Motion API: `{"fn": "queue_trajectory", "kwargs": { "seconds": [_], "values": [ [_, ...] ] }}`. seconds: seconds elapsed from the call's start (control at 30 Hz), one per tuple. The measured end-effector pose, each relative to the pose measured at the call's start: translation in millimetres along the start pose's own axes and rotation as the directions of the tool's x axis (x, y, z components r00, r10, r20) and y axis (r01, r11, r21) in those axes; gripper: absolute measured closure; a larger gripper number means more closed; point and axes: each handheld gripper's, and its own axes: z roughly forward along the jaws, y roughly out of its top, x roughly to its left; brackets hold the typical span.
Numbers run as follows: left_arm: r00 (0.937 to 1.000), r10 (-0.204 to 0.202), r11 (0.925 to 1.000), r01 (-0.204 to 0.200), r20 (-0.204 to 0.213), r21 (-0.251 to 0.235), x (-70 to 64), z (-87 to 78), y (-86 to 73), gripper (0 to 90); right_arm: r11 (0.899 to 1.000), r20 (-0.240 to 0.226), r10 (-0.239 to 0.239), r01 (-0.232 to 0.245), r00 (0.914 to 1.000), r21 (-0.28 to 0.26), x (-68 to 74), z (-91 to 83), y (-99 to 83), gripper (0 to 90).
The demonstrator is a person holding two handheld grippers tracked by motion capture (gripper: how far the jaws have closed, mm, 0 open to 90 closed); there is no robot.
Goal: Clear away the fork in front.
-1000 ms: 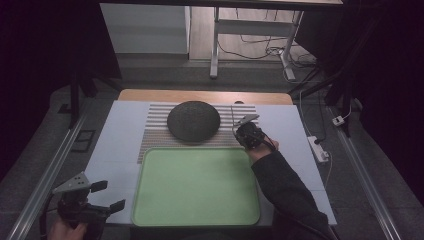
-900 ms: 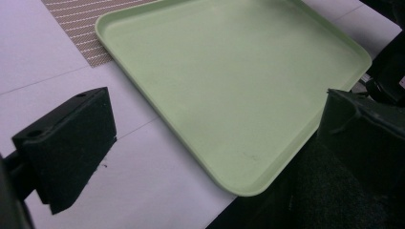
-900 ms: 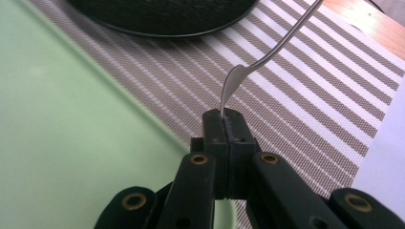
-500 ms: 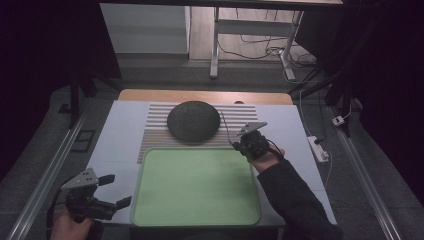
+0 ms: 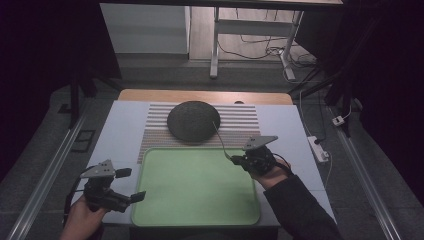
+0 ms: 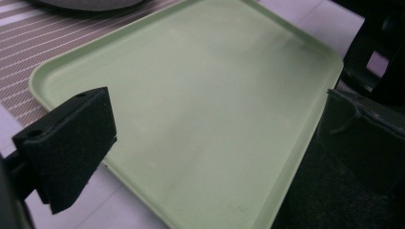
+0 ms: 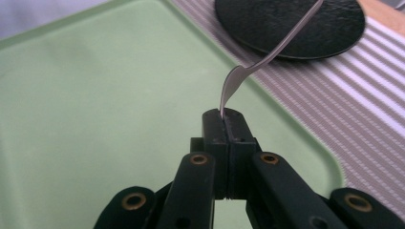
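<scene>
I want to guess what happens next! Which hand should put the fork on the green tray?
Right. The right gripper is already shut on the fork, above the green tray. The left gripper is open, holding nothing.

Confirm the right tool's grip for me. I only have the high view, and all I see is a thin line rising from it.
Observer: The right tool is shut on a metal utensil, and its jaws pinch the tip of the wide end.
Operator: Is the left tool carrying anything?
Observer: No. The left tool is open, its jaws stand wide apart with nothing between them, and it faces across the green tray.
Operator: Where does the handle point?
Observer: The thin handle runs up and away towards the black plate on the striped mat.
</scene>
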Motion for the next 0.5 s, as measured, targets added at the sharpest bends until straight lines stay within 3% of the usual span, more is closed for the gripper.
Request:
{"fn": "queue_trajectory", "kwargs": {
  "seconds": [0.37, 0.5],
  "values": [
    [0.9974, 0.035, 0.9985, -0.037, 0.063, 0.041, 1.9, 29.9, 25.6, 0.0, 0.999, -0.089, -0.036, 0.035, 0.9954, -0.003, 26.7, -11.0, -13.6, 90.0],
    [0.9922, 0.08, 0.9938, -0.087, 0.095, 0.069, 0.5, 40.9, 34.4, 0.0, 0.999, -0.126, -0.049, 0.049, 0.9908, -0.002, 37.5, -13.3, -17.3, 90.0]
  ]
}}
